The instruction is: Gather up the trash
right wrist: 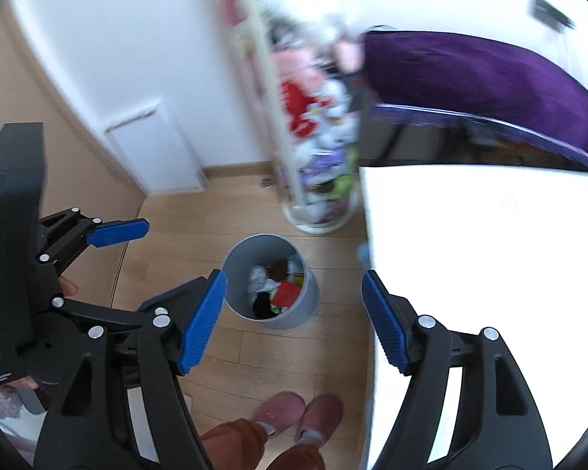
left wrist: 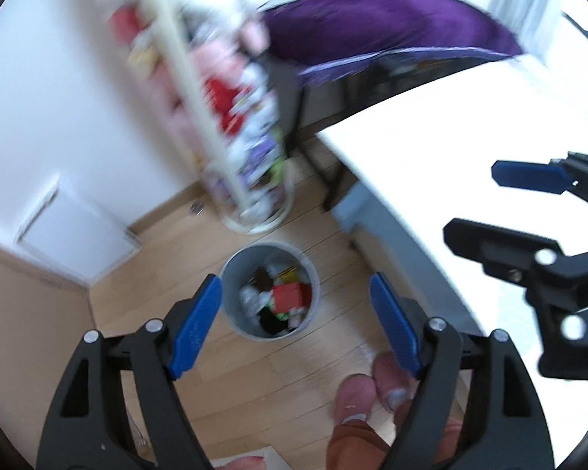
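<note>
Left gripper (left wrist: 294, 325) and right gripper (right wrist: 294, 321) angled downward, jaws apart and empty, above bin (left wrist: 231, 274).

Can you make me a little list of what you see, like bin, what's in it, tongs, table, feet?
bin: grey round bin standing on the wood floor
in the bin: mixed trash, including a red piece, white crumpled bits and something black
left tongs: open, nothing between them, above the bin
right tongs: open, nothing between them
table: white table beside the bin
feet: pink slippers on the floor
behind the bin: tall clear tube of colourful things, blurred
</note>
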`<state>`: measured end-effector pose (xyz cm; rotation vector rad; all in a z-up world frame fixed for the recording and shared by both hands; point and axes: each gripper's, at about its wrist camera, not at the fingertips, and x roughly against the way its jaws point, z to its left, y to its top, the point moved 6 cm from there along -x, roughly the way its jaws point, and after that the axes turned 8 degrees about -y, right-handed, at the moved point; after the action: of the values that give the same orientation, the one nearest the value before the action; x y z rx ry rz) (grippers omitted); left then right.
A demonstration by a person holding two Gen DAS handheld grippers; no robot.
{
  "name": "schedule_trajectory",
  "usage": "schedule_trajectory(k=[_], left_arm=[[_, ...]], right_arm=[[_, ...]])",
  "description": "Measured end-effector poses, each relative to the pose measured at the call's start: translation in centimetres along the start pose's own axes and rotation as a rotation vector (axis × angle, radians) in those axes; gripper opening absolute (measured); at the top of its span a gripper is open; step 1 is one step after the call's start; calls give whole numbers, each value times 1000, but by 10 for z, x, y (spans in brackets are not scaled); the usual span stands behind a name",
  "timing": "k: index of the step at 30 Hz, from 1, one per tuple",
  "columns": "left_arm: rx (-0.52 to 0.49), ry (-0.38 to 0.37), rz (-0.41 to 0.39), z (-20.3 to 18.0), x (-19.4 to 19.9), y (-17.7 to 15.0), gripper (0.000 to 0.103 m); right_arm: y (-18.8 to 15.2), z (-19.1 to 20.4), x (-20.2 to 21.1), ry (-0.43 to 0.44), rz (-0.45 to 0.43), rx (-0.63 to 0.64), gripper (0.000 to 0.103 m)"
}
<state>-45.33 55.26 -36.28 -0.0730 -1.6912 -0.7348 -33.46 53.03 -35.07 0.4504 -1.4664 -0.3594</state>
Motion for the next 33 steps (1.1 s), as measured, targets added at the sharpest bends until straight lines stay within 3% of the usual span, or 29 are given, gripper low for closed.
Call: schedule_trajectory(k=[6, 11, 19, 23, 27, 33], left_arm=[[-227, -134, -26, -88, 58, 39, 82], [-447, -232, -48, -172, 100, 58, 85], [-762, -421, -77, -330, 165, 46, 86], [-894, -480, -98, -404, 194, 23, 87], [-959, -521, -97, -465, 219, -2, 87], [-942, -562, -101, -532, 252, -36, 87]], right_arm=[[-24, -78, 105, -172, -46, -244, 71], [-73, -134, 197, -353, -84, -477, 73], [-186, -198, 335, -630, -147, -859, 77], [-247, -218, 393, -718, -146, -999, 78], [-307, -234, 444, -769, -145, -1075, 78], [-371, -249, 504, -811, -145, -1098, 80]])
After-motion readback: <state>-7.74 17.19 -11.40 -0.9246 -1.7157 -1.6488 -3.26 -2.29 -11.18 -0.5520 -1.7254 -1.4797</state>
